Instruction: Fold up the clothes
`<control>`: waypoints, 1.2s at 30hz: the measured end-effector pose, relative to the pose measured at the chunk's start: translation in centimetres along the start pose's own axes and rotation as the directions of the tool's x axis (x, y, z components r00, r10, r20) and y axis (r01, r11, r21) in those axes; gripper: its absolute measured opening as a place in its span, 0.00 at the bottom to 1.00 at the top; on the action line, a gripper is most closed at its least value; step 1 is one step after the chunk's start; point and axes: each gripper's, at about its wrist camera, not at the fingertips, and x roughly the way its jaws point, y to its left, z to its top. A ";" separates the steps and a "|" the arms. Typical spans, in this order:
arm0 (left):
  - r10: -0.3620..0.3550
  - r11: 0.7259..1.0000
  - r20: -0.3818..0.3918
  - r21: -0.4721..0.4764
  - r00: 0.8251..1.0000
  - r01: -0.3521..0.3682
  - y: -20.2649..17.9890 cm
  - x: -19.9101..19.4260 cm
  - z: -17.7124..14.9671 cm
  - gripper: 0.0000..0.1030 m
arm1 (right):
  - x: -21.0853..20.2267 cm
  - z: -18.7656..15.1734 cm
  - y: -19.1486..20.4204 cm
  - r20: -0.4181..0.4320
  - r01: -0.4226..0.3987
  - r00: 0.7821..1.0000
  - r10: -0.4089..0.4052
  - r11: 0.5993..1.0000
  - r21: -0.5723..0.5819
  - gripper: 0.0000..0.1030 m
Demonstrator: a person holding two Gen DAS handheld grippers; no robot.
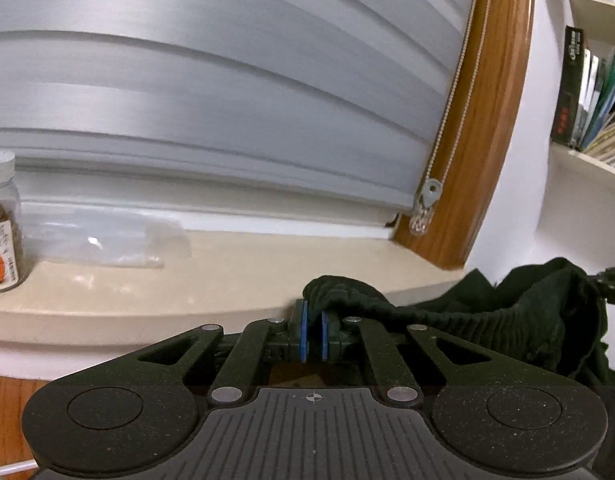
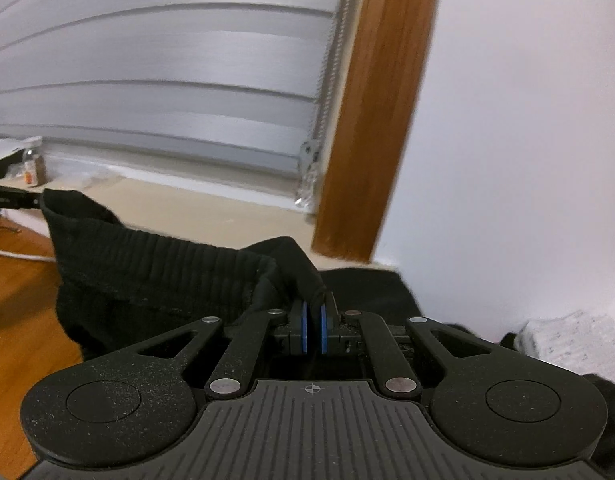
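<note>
Both hand-held grippers pinch a black ribbed garment and hold it up in front of the window sill.

We have the left hand-held gripper clenched on a bunched corner of the black garment, and the right hand-held gripper clenched on the opposite corner. The garment's ribbed band runs side to side between the two, sagging in the middle, so its long axis lies across us and neither hand is nearer. The knit looks soft, thick and limp, with narrow ridges, and it hangs below the pads over the wooden floor. Behind it lie the smooth beige sill, a glass jar and grey slatted blinds. We judge the next move depends on keeping that band level.
</note>
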 end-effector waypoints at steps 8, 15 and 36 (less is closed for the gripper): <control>0.043 0.999 -0.029 0.006 0.999 -0.042 5.0 -2.2 -2.3 0.06 | 0.8 -2.3 4.6 -0.103 -0.206 0.974 0.202 0.978 -0.030 0.07; 0.097 0.995 -0.080 0.035 0.992 -0.095 8.9 -3.1 -3.5 0.06 | 3.4 -5.0 12.0 -0.214 -0.397 0.900 0.379 0.917 -0.045 0.07; 0.159 0.982 -0.149 0.123 0.976 -0.141 11.6 -6.0 -4.0 0.07 | 8.0 -5.5 24.2 -0.284 -0.636 0.749 0.598 0.770 -0.056 0.07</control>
